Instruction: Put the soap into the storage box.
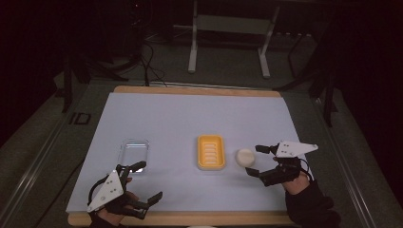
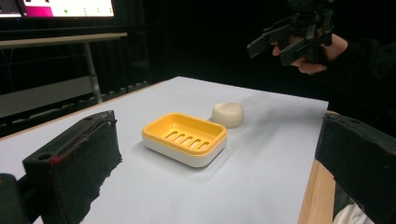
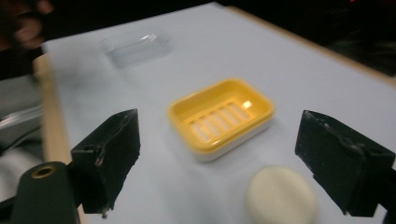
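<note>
At the left of the high view, the left gripper [image 1: 145, 182] sits near the front edge of the pale blue mat [image 1: 190, 118] that covers the wooden table [image 1: 190, 90], its two black jaws spread wide with nothing between them. Just beyond its upper jaw lies a clear, shallow rectangular plastic lid [image 1: 134, 152], flat on the mat and with nothing in it. Toward the middle stands a yellow rectangular soap dish [image 1: 210, 152] with a slotted yellow insert over a white base; its tray holds nothing. Just to the right of the dish, apart from it, rests a round cream-white bar of soap [image 1: 245, 157] on the bare mat. The right gripper [image 1: 254, 160] hovers at the soap, jaws wide open, one on each side of the bar, not touching it. In the right gripper view the soap [image 3: 281, 196] lies low between the parted jaws.
</note>
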The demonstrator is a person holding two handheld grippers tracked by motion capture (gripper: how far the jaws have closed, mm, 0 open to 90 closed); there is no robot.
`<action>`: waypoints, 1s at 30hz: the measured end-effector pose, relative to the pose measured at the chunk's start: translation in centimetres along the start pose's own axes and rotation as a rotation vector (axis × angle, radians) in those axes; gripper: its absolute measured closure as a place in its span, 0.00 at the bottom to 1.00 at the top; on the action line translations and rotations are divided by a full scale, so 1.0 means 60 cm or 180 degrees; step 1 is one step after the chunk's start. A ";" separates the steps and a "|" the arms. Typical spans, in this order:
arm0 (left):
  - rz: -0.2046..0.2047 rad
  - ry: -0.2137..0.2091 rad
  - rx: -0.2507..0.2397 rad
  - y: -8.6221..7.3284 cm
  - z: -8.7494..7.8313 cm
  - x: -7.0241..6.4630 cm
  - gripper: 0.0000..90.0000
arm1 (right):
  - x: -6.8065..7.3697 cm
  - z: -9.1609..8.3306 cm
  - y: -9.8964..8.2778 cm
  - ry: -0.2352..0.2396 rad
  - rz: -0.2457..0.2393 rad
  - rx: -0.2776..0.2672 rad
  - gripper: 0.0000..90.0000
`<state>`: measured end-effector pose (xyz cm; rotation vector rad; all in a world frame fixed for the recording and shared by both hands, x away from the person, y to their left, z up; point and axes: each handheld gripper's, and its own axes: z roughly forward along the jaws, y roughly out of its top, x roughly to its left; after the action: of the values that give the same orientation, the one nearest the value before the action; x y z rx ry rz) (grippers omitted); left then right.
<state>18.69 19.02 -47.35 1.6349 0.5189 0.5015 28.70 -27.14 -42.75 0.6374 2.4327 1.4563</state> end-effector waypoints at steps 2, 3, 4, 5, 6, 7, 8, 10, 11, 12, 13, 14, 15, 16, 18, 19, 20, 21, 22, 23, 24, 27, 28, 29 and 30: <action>0.0000 -0.0007 0.0003 0.000 0.001 -0.001 0.00 | -0.004 0.003 0.006 0.0217 -0.0112 0.0294 0.14; 0.0004 -0.0007 0.0008 0.000 0.001 -0.001 0.00 | -0.005 0.004 0.008 0.0276 -0.0137 0.0378 0.13; 0.0007 -0.0011 0.0016 0.000 0.001 -0.001 0.00 | -0.006 0.005 0.009 0.0338 -0.0150 0.0447 0.13; 0.0010 -0.0011 0.0022 -0.001 0.002 -0.001 0.00 | -0.006 0.005 0.009 0.0329 -0.0178 0.0486 0.13; 0.0008 -0.0009 0.0027 -0.001 0.002 -0.001 0.00 | -0.007 0.006 0.010 0.0353 -0.0180 0.0526 0.13; 0.0006 -0.0012 0.0029 -0.001 0.002 -0.001 0.00 | -0.009 0.007 0.011 0.0408 -0.0187 0.0587 0.13; 0.0005 -0.0013 0.0031 -0.001 0.002 -0.001 0.00 | -0.009 0.008 0.012 0.0432 -0.0193 0.0650 0.13; 0.0006 -0.0014 0.0029 -0.001 0.002 -0.001 0.00 | -0.011 0.011 0.013 0.0470 -0.0230 0.0773 0.12; 0.0006 -0.0014 0.0029 -0.001 0.002 -0.001 0.00 | -0.011 0.011 0.013 0.0470 -0.0230 0.0773 0.12; 0.0011 -0.0015 0.0033 -0.001 0.002 -0.001 0.00 | -0.011 0.012 0.013 0.0493 -0.0246 0.0840 0.12; 0.0014 -0.0016 0.0035 -0.001 0.002 -0.001 0.00 | -0.013 0.015 0.015 0.0582 -0.0232 0.0984 0.12; 0.0015 -0.0018 0.0037 -0.001 0.002 -0.001 0.00 | -0.013 0.017 0.015 0.0592 -0.0243 0.1032 0.12; 0.0019 -0.0018 0.0040 -0.001 0.003 -0.001 0.00 | -0.013 0.018 0.016 0.0621 -0.0254 0.1105 0.12; 0.0022 -0.0018 0.0041 -0.001 0.003 -0.001 0.00 | -0.015 0.020 0.016 0.0666 -0.0255 0.1176 0.12; 0.0024 -0.0021 0.0045 -0.001 0.003 -0.001 0.00 | -0.017 0.023 0.016 0.0663 -0.0275 0.1285 0.12; 0.0027 -0.0018 0.0047 -0.001 0.003 -0.001 0.00 | -0.018 0.025 0.016 0.0688 -0.0260 0.1326 0.12; 0.0028 -0.0021 0.0049 -0.001 0.003 -0.001 0.00 | -0.019 0.026 0.017 0.0686 -0.0259 0.1363 0.12; 0.0030 -0.0020 0.0051 -0.001 0.003 -0.001 0.00 | -0.019 0.027 0.017 0.0674 -0.0271 0.1380 0.12; 0.0031 -0.0019 0.0053 -0.002 0.003 -0.001 0.00 | -0.020 0.028 0.018 0.0703 -0.0263 0.1416 0.12; 0.0031 -0.0019 0.0053 -0.002 0.003 -0.001 0.00 | -0.020 0.028 0.018 0.0703 -0.0263 0.1416 0.12; 0.0030 -0.0022 0.0059 -0.002 0.003 -0.001 0.00 | -0.020 0.030 0.018 0.0724 -0.0254 0.1459 0.12; 0.0036 -0.0024 0.0070 -0.002 0.003 -0.002 0.00 | -0.018 0.037 0.017 0.0754 -0.0341 0.1729 0.12; 0.0037 -0.0026 0.0071 -0.002 0.003 -0.002 0.00 | -0.017 0.039 0.016 0.0751 -0.0360 0.1793 0.12; 0.0036 -0.0029 0.0071 -0.002 0.004 -0.002 0.00 | -0.016 0.040 0.015 0.0745 -0.0397 0.1845 0.12; 0.0036 -0.0029 0.0074 -0.002 0.004 -0.002 0.00 | -0.016 0.042 0.015 0.0750 -0.0417 0.1904 0.12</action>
<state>18.74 18.79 -47.50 1.6624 0.5105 0.4978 30.79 -25.30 -43.18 0.4119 3.0514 0.7767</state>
